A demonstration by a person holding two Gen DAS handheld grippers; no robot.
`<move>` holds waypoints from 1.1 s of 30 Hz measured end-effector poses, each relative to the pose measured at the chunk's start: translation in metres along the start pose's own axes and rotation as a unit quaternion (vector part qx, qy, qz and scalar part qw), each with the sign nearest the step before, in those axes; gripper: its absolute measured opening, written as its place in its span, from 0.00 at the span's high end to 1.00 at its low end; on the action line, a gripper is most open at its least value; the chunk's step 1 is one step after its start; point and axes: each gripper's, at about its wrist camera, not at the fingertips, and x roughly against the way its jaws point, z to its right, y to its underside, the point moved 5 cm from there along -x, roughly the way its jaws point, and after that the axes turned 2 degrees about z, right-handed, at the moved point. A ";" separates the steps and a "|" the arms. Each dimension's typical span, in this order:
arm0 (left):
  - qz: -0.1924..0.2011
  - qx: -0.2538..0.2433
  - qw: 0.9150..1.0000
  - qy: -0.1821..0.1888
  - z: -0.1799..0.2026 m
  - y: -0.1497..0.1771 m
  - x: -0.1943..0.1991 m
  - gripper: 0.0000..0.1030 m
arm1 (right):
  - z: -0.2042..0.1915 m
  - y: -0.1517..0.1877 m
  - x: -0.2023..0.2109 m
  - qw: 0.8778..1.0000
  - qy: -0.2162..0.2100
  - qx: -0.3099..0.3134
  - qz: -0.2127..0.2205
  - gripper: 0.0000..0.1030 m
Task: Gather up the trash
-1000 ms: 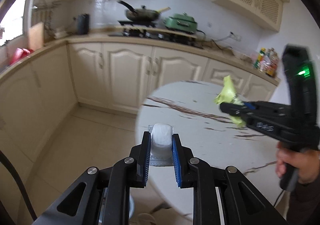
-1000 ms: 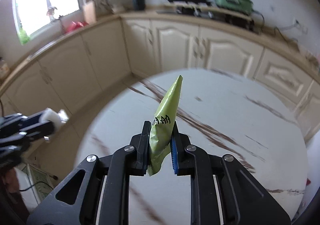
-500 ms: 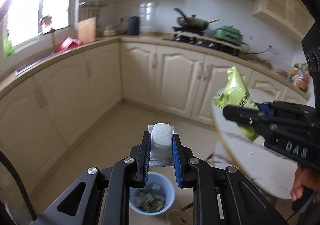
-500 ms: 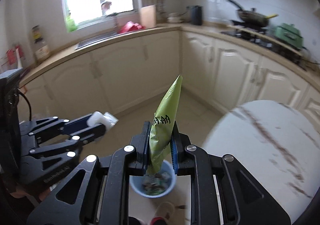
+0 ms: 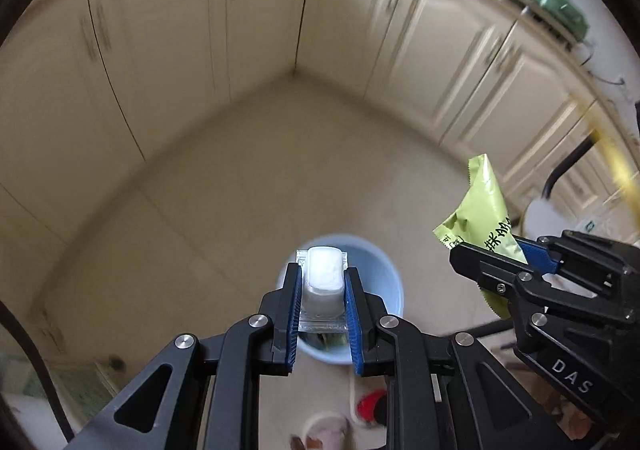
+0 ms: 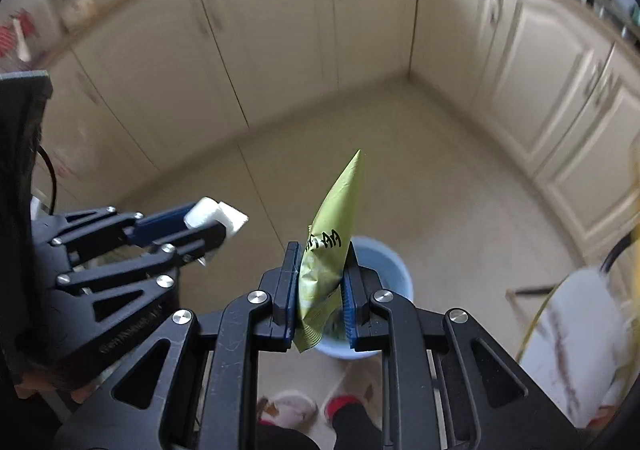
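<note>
We've got the left gripper [image 5: 322,290] clamped on a small white plastic cup [image 5: 323,282] and the right gripper [image 6: 322,282] pinching a green snack wrapper [image 6: 332,250]. Both hang over the blue trash bin [image 5: 384,282] on the kitchen floor [image 5: 260,190].

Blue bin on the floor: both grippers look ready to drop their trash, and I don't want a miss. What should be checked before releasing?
1. Left gripper shut on the white packet: ok.
2. Right gripper shut on the green wrapper: ok.
3. White packet lined up with the blue bin: ok in the left wrist view.
4. Green wrapper over the bin: ok in the right wrist view only; true height offset cannot tell.
5. Bin has room: cannot tell, interior mostly hidden.
</note>
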 end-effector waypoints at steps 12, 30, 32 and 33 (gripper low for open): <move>-0.195 0.027 0.980 0.041 -0.008 0.062 -0.188 0.84 | 0.078 0.103 -0.194 0.977 -0.024 -0.096 -0.187 0.81; -0.236 0.048 0.970 -0.037 0.001 0.035 -0.250 0.43 | 0.102 0.129 -0.234 0.969 -0.021 -0.133 -0.207 0.45; -0.232 0.045 0.971 -0.046 0.004 0.038 -0.244 0.41 | 0.100 0.127 -0.227 0.970 -0.014 -0.130 -0.206 0.38; -0.226 0.048 0.972 -0.048 0.004 0.040 -0.240 0.40 | 0.097 0.124 -0.225 0.971 -0.010 -0.127 -0.203 0.33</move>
